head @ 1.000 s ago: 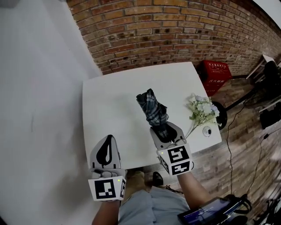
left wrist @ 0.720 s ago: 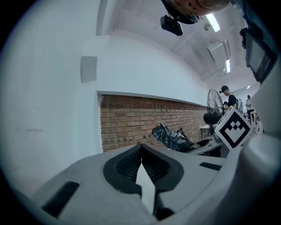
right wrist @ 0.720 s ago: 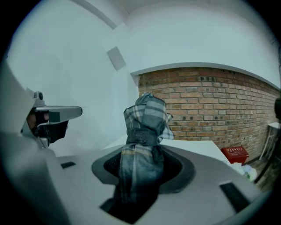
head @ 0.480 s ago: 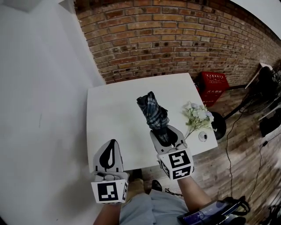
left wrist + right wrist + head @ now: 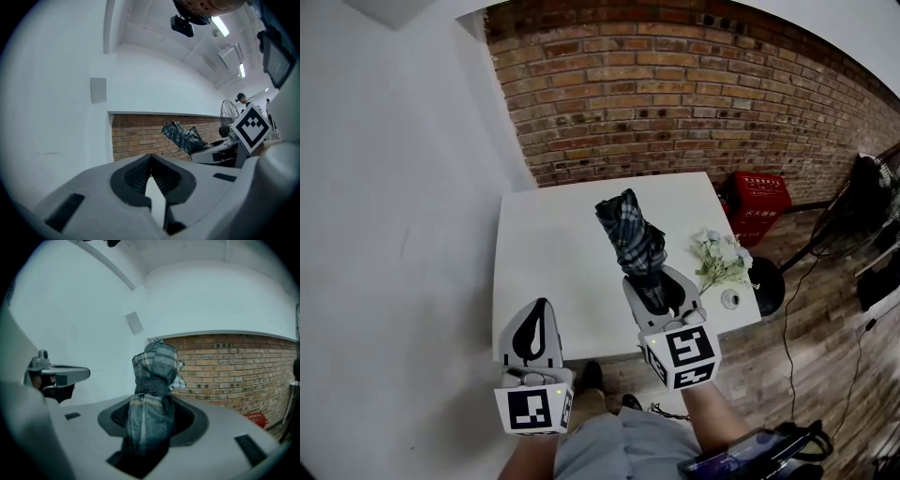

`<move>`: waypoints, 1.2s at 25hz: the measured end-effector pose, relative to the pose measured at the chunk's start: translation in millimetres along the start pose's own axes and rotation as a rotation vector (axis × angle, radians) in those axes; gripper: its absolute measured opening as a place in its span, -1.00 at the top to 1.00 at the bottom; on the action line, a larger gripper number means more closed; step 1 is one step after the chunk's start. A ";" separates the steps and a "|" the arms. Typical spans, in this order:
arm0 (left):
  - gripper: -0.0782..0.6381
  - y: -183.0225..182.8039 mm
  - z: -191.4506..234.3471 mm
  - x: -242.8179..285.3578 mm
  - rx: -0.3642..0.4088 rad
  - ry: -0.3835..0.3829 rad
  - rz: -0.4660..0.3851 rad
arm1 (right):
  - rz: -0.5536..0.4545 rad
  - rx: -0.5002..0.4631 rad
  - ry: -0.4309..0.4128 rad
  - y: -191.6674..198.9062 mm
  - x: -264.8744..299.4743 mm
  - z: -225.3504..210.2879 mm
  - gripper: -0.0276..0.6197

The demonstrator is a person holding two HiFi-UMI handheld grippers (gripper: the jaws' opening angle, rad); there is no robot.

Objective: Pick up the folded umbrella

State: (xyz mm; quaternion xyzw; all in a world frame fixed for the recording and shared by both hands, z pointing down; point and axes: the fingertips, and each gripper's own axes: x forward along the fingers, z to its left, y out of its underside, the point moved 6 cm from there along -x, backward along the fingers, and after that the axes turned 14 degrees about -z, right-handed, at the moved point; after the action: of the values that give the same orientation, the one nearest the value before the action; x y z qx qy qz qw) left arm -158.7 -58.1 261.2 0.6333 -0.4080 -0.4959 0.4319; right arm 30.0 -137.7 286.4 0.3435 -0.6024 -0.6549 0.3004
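Two grippers are working here, with one folded umbrella (image 5: 630, 234), one white table (image 5: 546, 246), one bunch of white flowers (image 5: 719, 259), one small ring (image 5: 730, 298) and one red crate (image 5: 759, 195).

The right gripper (image 5: 656, 279) is clamping its jaws on the handle end of the plaid umbrella. The rest of the umbrella is sticking straight out ahead of the jaws, toward the brick wall (image 5: 675, 103), clear of the table. The left gripper (image 5: 538, 307) is keeping its jaws pressed together at the tips with nothing between them.

Compared with a second ago, both grippers are sitting higher above the table, which is looking smaller beneath them. The umbrella is riding up with the right gripper, and the grip on it is looking the same.

Both grippers are pointing roughly level at the wall, the right one dipping slightly, and each marker cube is facing back toward the person. The left gripper is hanging to the left of the right one, well apart from the umbrella. The flowers and the ring are lying to the right of the right gripper, the crate beyond them.
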 end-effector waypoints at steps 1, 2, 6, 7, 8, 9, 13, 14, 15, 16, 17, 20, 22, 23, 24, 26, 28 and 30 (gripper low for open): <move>0.76 -3.7 -1.2 -2.4 0.004 -0.003 -0.007 | -0.012 -0.003 -0.003 -4.5 -2.7 0.8 0.33; 0.76 -7.5 -2.6 -4.9 0.007 -0.006 -0.014 | -0.024 -0.005 -0.005 -9.1 -5.5 1.6 0.33; 0.76 -24.8 -7.5 -16.3 0.022 -0.017 -0.047 | -0.075 -0.014 -0.011 -27.2 -18.0 5.8 0.33; 0.76 -29.1 -8.9 -19.3 0.025 -0.019 -0.055 | -0.087 -0.017 -0.012 -31.6 -21.2 6.6 0.33; 0.76 -33.0 -10.1 -21.9 0.028 -0.021 -0.062 | -0.101 -0.021 -0.012 -36.1 -23.9 7.4 0.33; 0.76 -36.3 -11.1 -24.1 0.032 -0.023 -0.069 | -0.115 -0.025 -0.014 -40.8 -26.1 8.2 0.33; 0.76 -49.1 -13.5 -29.6 0.049 -0.042 -0.092 | -0.175 -0.047 -0.033 -61.4 -33.8 10.6 0.33; 0.76 -52.2 -14.0 -30.4 0.054 -0.048 -0.099 | -0.187 -0.051 -0.037 -65.7 -36.0 10.7 0.33; 0.76 -55.0 -14.2 -31.2 0.059 -0.052 -0.105 | -0.198 -0.054 -0.039 -69.4 -38.3 11.0 0.33; 0.76 -57.5 -14.2 -32.1 0.064 -0.057 -0.111 | -0.208 -0.056 -0.041 -72.7 -40.5 11.3 0.33; 0.76 -59.9 -13.8 -32.8 0.069 -0.061 -0.115 | -0.216 -0.059 -0.043 -75.9 -42.4 11.7 0.33; 0.76 -67.6 -12.3 -34.1 0.076 -0.073 -0.129 | -0.235 -0.068 -0.048 -84.7 -46.8 12.5 0.33; 0.76 -72.2 -13.4 -35.0 0.081 -0.080 -0.138 | -0.243 -0.072 -0.051 -88.5 -50.5 12.4 0.33; 0.76 -74.0 -14.9 -35.5 0.083 -0.081 -0.141 | -0.247 -0.074 -0.052 -89.7 -52.5 12.0 0.33; 0.76 -75.6 -16.6 -35.9 0.086 -0.080 -0.144 | -0.250 -0.074 -0.052 -90.4 -54.5 11.5 0.33; 0.76 -77.6 -18.4 -35.8 0.089 -0.078 -0.149 | -0.253 -0.075 -0.051 -90.8 -56.8 10.9 0.33; 0.76 -78.8 -17.9 -34.6 0.091 -0.079 -0.153 | -0.255 -0.074 -0.050 -90.5 -57.2 10.8 0.33; 0.76 -79.7 -16.4 -33.4 0.093 -0.081 -0.155 | -0.257 -0.072 -0.050 -90.6 -57.3 11.1 0.33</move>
State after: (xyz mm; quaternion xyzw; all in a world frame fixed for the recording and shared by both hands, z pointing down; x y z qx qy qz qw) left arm -141.4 -0.8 196.8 0.6618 -0.3974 -0.5336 0.3455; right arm 56.3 -76.5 201.7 0.3904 -0.5368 -0.7176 0.2111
